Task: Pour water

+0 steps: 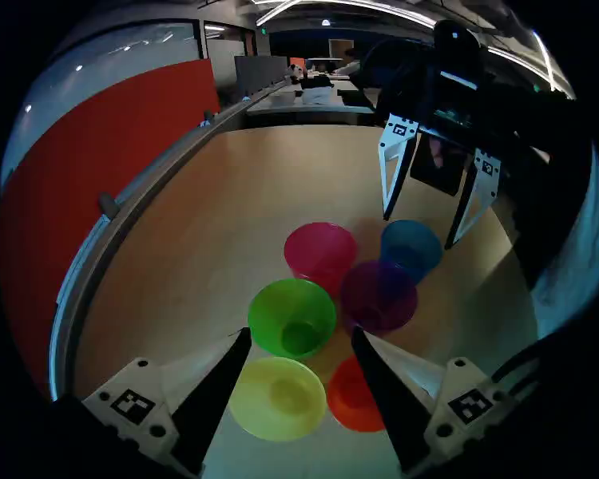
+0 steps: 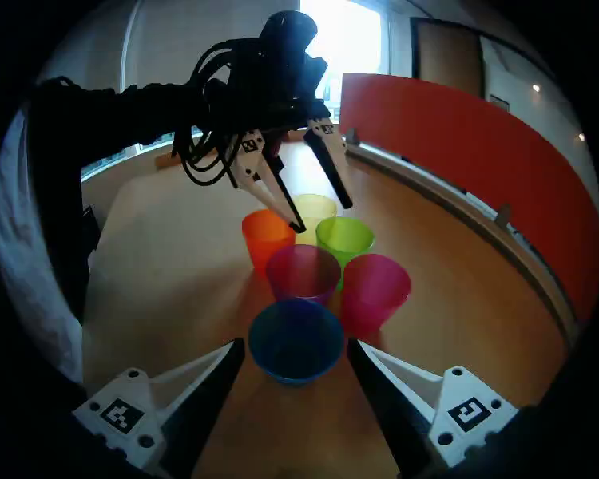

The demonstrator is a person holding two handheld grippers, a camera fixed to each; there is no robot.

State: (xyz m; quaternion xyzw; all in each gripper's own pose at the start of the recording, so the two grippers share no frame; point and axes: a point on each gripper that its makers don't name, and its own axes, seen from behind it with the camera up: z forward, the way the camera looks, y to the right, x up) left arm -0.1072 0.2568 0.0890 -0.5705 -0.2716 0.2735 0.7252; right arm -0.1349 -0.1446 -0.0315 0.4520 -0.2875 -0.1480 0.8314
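Six plastic cups stand bunched on the wooden table (image 1: pixel 220 207): yellow (image 1: pixel 277 397), orange (image 1: pixel 354 395), green (image 1: pixel 291 317), purple (image 1: pixel 378 295), pink (image 1: pixel 321 249) and blue (image 1: pixel 411 246). My left gripper (image 1: pixel 299 335) is open, its fingers on either side of the yellow cup (image 2: pixel 314 206), above the rim. My right gripper (image 2: pixel 294 343) is open too, and the blue cup (image 2: pixel 295 351) sits between its fingers. Each gripper faces the other across the cluster: the right gripper (image 1: pixel 417 230) hangs over the blue cup, the left gripper (image 2: pixel 323 215) over the yellow one. I cannot tell if any cup holds water.
A red partition (image 1: pixel 100 160) with a grey rail (image 1: pixel 140 199) runs along one table edge. A person's dark sleeves (image 2: pixel 100 112) hold the grippers. Bare tabletop (image 2: pixel 164 263) lies around the cups. Desks (image 1: pixel 315 92) stand beyond the table's far end.
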